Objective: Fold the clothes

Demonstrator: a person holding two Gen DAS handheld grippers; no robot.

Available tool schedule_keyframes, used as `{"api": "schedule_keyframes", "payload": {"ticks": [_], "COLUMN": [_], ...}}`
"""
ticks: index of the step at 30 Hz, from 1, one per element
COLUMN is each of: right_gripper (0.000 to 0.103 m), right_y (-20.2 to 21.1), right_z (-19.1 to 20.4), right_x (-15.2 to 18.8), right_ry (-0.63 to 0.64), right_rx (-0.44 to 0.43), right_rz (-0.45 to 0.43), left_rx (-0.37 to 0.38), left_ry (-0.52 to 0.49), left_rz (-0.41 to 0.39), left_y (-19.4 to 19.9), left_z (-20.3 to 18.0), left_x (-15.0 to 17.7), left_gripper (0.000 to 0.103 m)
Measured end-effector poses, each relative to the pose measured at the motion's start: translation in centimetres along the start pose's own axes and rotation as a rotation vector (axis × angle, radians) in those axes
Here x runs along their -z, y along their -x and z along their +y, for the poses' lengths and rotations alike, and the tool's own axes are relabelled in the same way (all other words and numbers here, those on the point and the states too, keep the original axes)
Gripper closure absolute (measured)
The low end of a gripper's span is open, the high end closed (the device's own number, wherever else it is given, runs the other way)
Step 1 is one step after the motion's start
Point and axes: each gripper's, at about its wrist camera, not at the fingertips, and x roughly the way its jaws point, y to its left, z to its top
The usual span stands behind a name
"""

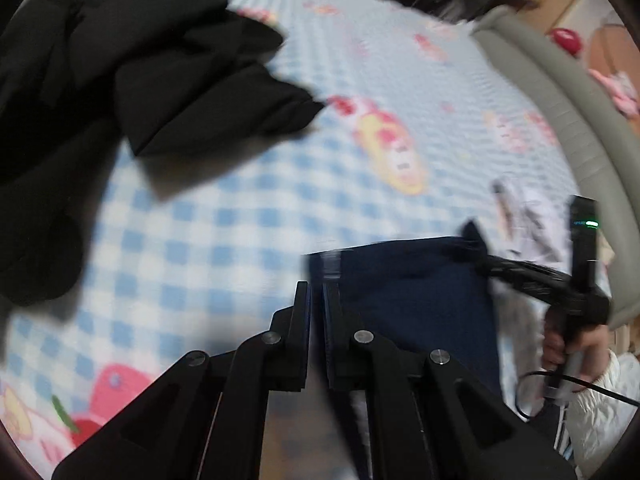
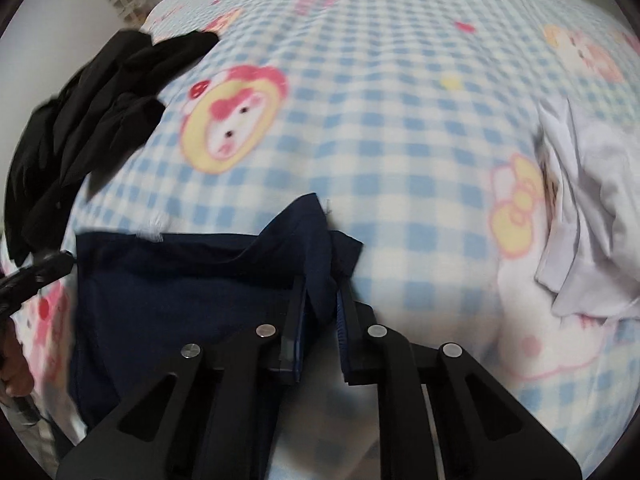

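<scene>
A navy garment (image 2: pixel 192 292) hung stretched between two hand-held tools above a bed (image 2: pixel 400 128) covered with a blue-and-white checked sheet printed with pink and yellow cartoon figures. The right tool (image 2: pixel 320 304) had its two fingers pinched on one top corner of the navy cloth, a peak of fabric standing up between them. The left tool (image 1: pixel 316 300) was nearly closed on the opposite top corner, where a small pale tab at the edge showed just beyond its fingers; blur made the exact grip hard to read, but the cloth appeared caught there. In the left wrist view the right tool and the hand (image 1: pixel 568 344) holding it were visible at the far corner, with the cloth taut between. Holding the piece by both upper corners probably served to let it hang flat and square, so it could be laid on the bed without wrinkles before a fold. A heap of black clothes (image 1: pixel 132 72) lay on the sheet to the left, well apart from the navy piece, likely waiting its turn. A white garment (image 2: pixel 588 208) lay crumpled on the right side of the bed, also apart. A grey padded rail (image 1: pixel 560 92) edged the bed on the far right. Both views were blurred.
</scene>
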Motion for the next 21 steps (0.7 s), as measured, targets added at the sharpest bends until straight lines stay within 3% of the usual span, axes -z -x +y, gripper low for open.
{"api": "schedule_keyframes", "payload": {"ticks": [2,4,7,11,15,17,21], "right_gripper": [0.085,0.074,0.073,0.073,0.075,0.073,0.07], "right_y": [1.0,2.0,3.6,1.3,0.1,1.5,4.6], "right_z": [-0.9,-0.8,-0.5,0.5,-0.2,-1.0,-0.8], "right_x": [0.0,0.0,-0.1,-0.8,-1.3,-1.4,0.3], "right_ry": [-0.059,-0.052,-0.03,0.014,0.001,-0.055,-0.039], "right_rx": [-0.027,-0.041,-0.06,-0.043,0.003,-0.014,-0.046], "right_rz": [-0.029,-0.058,-0.102,-0.029,-0.02,-0.055,-0.081], "left_rx": [0.014,0.102,0.221,0.209,0.011,0.059,0.129], "left_ry": [0.052,0.073,0.045,-0.006,-0.016,0.041,0.034], "left_rz": [-0.004,-0.024,-0.045,-0.003,0.04,0.017,-0.03], "left_y": [0.3,1.5,2.6,0.8,-1.6,-0.5,2.4], "left_z": [1.0,1.0,-0.3,-1.8,-1.5,-0.8,-1.2], "left_x": [0.2,0.9,2.1,2.2,1.3,1.0,2.4], "left_gripper": [0.096,0.095,0.091,0.089,0.092,0.091,0.086]}}
